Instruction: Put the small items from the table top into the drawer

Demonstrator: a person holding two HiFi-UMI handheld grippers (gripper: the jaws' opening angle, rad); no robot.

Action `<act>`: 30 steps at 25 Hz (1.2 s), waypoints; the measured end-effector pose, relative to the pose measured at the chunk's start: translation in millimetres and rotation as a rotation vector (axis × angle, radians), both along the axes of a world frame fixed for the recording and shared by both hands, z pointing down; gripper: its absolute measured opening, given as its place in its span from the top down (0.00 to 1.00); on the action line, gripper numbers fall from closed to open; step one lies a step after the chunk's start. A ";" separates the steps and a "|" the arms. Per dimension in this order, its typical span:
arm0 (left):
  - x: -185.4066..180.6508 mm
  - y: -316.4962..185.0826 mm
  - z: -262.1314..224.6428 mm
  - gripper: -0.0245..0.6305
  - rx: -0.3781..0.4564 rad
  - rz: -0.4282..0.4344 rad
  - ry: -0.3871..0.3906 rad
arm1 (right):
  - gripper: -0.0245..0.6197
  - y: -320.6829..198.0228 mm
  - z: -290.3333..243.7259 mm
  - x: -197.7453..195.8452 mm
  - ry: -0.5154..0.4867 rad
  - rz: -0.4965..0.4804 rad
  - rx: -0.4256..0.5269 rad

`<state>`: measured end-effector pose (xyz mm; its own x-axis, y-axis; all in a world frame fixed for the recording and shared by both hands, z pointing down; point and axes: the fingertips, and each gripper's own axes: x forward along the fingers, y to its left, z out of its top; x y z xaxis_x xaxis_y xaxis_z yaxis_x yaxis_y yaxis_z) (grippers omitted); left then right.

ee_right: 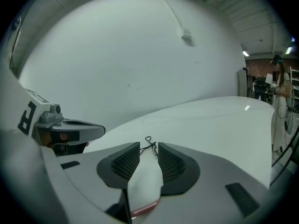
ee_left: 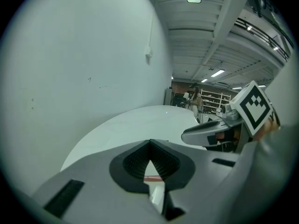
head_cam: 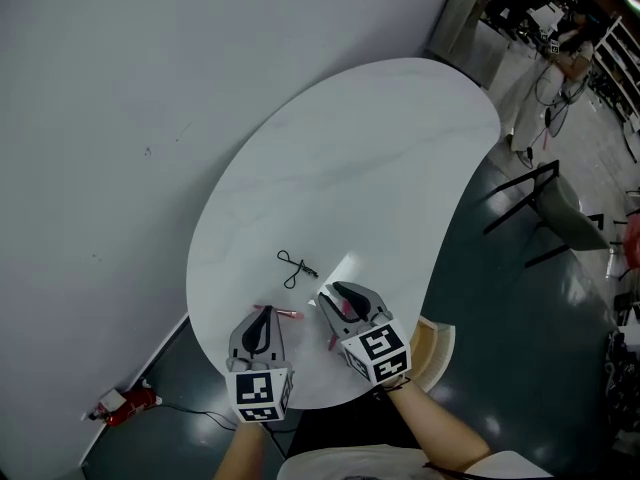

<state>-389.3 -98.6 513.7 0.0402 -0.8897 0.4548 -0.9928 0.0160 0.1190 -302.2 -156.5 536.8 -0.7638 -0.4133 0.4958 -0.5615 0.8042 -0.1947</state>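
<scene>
- Down low at the near edge of the table (head_cam: 380, 148), the left gripper (head_cam: 265, 311) has its jaw tips pressed together, with nothing caught between them.
- Right alongside, the right gripper (head_cam: 331, 290) has its jaws parted by a narrow gap and grips nothing.
- The black cord (head_cam: 294, 266) lies on the white top just beyond both grippers, straight ahead of that gap.
- The pink stick (head_cam: 289, 314) lies flat between the two grippers, near the left one's tips.

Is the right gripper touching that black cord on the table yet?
Apart. The head view shows bare white table between the black cord and the tips of the right gripper, whose jaws stand open.
</scene>
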 end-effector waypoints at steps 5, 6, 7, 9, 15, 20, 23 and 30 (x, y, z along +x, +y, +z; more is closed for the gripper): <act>-4.1 -9.4 10.4 0.93 0.003 0.008 -0.020 | 0.68 -13.2 16.2 -15.2 0.006 -0.026 -0.003; -4.6 -11.1 13.0 0.93 -0.001 0.010 -0.016 | 0.66 -15.8 19.6 -18.6 0.008 -0.032 -0.005; -4.8 -12.9 15.6 0.93 -0.006 0.012 -0.010 | 0.65 -18.3 23.4 -22.1 0.011 -0.038 -0.006; -5.5 -16.7 19.8 0.93 -0.009 0.017 -0.003 | 0.62 -23.3 31.7 -29.0 0.022 -0.051 -0.003; -10.2 -25.1 24.5 0.93 0.002 0.011 -0.001 | 0.61 -31.3 47.5 -46.5 0.081 -0.114 0.026; -10.4 -28.5 29.9 0.93 -0.001 0.008 0.008 | 0.61 -30.7 54.2 -53.2 0.141 -0.154 0.048; -11.5 -28.3 33.1 0.93 -0.001 0.009 0.006 | 0.64 -28.9 60.0 -56.5 0.192 -0.178 0.063; -12.4 -22.1 33.7 0.93 -0.014 -0.004 0.010 | 0.76 -34.1 63.3 -55.0 0.246 -0.167 0.071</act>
